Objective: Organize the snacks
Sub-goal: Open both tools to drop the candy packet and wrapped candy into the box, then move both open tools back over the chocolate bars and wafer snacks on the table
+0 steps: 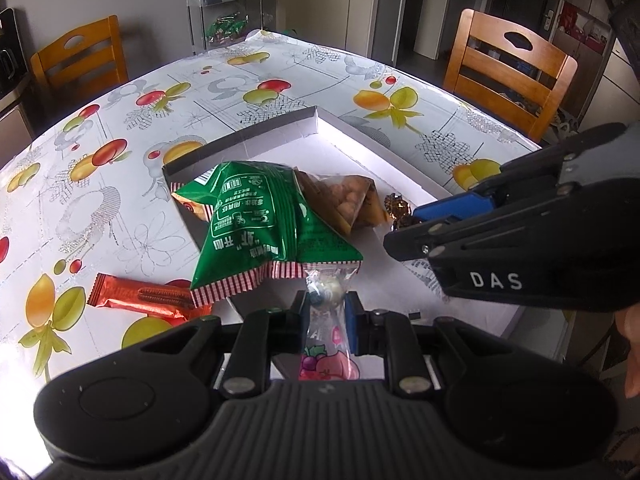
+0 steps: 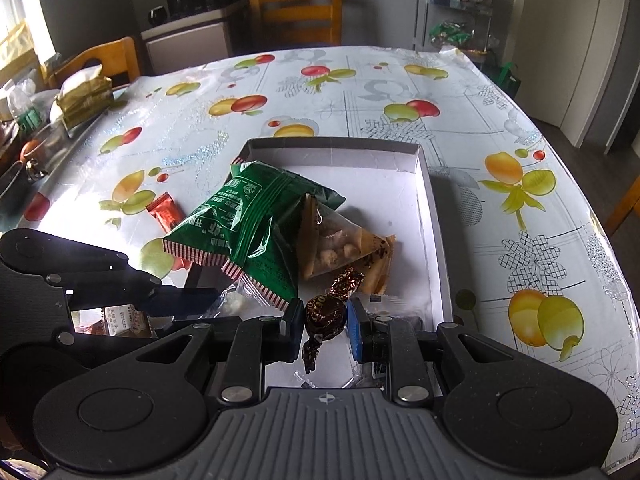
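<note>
A shallow white box lies on the table. Inside it rest a green snack bag and a clear packet of nuts. My left gripper is shut on a clear-wrapped candy with fruit print, held over the box's near edge. In the right wrist view my right gripper is shut on a brown foil candy; that gripper also shows at the right of the left wrist view. An orange-red bar lies on the cloth left of the box.
The table wears a fruit-print cloth. Wooden chairs stand around it. A clear rack with snack bags stands behind. Tissue packs and bottles crowd the table's left edge.
</note>
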